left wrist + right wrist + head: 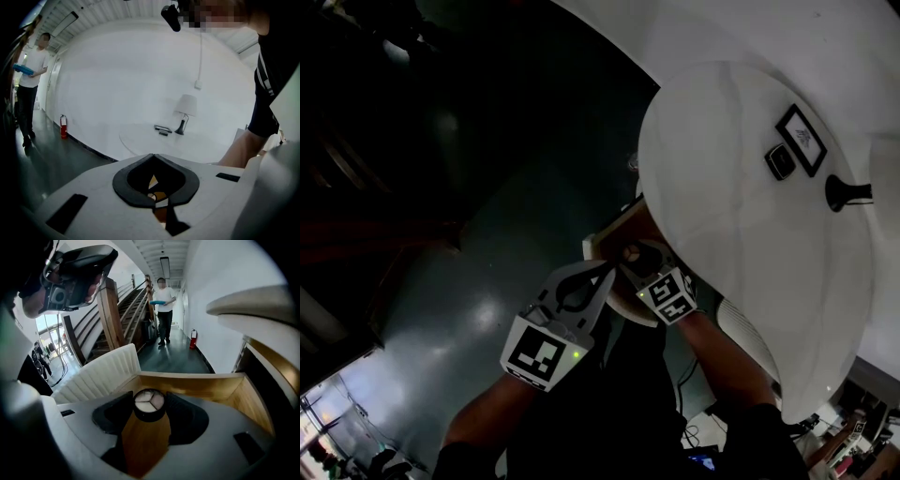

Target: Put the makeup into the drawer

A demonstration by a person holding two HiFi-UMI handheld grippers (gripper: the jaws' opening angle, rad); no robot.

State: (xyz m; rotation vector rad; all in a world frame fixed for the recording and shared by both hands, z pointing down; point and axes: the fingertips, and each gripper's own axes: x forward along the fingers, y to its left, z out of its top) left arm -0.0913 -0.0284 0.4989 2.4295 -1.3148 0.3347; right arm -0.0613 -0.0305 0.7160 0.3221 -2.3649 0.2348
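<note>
Fingers [111, 417] of the right gripper [149, 414] pinch a round makeup compact [149, 402] from both sides, one dark pad pressed to each edge of its black rim. Below and beyond those fingers lies the open wooden drawer [197, 378]. Its floor shows under the compact and its walls rise ahead and to the right. The left gripper [153, 156] has its jaws pressed together at the tips with nothing between them. In the head view it sits just beside the right gripper, at the drawer's near edge [602, 246].

As I judge it, the task is well along but not done. The compact is gripped over the drawer's inside, and whether it touches the floor I cannot tell. Lowering, letting go and drawing back are left.

Being a flat disc, the compact has no long axis across its face. Its lid, a pale window split in three, faces up and back toward the gripper's camera, with its thin side between the pads.
</note>
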